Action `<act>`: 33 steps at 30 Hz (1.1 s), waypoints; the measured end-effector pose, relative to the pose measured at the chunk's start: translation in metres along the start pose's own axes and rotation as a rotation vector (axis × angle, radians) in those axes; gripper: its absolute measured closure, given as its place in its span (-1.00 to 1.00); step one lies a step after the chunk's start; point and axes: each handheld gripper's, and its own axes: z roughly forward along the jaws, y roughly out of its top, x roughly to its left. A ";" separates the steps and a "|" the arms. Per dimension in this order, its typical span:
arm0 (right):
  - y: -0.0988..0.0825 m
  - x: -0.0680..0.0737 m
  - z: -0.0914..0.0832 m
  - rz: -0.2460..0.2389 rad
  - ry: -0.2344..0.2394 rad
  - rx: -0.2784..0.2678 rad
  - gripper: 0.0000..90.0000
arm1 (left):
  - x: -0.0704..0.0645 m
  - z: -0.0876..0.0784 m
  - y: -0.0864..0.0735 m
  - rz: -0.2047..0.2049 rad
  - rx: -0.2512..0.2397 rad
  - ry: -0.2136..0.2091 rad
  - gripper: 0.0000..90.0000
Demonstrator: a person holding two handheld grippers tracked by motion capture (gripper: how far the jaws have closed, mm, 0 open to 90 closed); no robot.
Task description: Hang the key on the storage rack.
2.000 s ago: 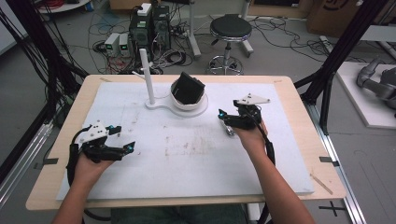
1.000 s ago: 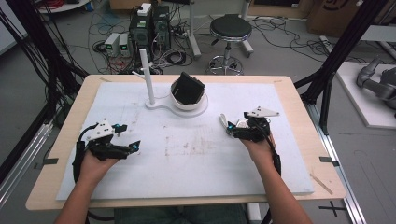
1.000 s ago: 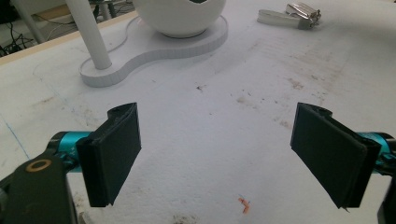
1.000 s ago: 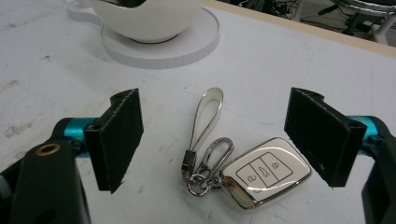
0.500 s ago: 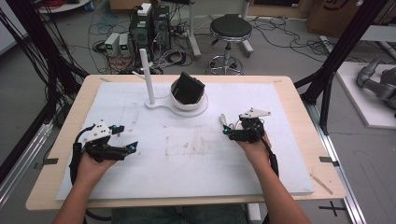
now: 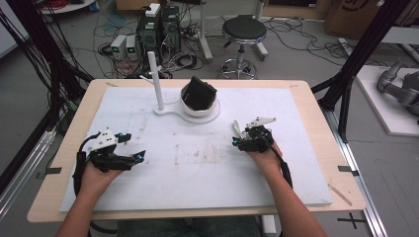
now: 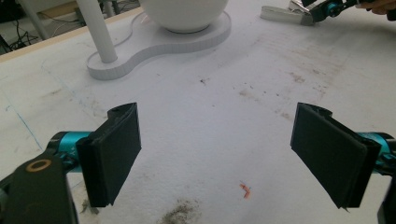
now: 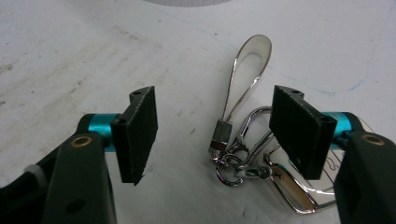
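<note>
Straddles the keychain (image 8: 243, 154) with the right tool (image 8: 217, 128), low over the counter (image 6: 346, 197). Jaws partly open and just now closing in, pads on either side of the metal but not pressing on it, so nothing gripped so far. Finds the keychain lying flat on the white mat (image 6: 207, 187), right of the middle and in front of the white stand (image 6: 188, 111). Shiny loop (image 8: 254, 51) pointing away, rings and clip bunched near the right-hand pad. Seems lined up that way to pinch across the strap and rings, which offer more to bite on than the flat loop.

Rests the left tool (image 7: 233, 158) well apart on the left side, jaws spread wide over bare, stained mat, holding nothing. Probably parked there to stay clear of the pick-up. Shows a black block (image 6: 200, 93) tilted in the stand's bowl, beside the upright post (image 6: 155, 79), with neither tool near it.
</note>
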 end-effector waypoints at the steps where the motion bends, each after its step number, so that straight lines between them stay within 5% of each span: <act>1: 0.000 0.000 0.000 0.000 0.000 0.000 -0.26 | 0.000 0.000 0.000 0.000 0.000 0.000 -0.64; 23: -0.001 0.008 0.017 -0.048 0.012 0.045 -0.04 | 0.000 0.001 -0.001 -0.005 0.009 -0.007 -0.64; 33: -0.001 0.008 0.017 -0.046 0.048 0.043 0.38 | -0.001 0.001 -0.001 -0.001 0.010 -0.007 -0.64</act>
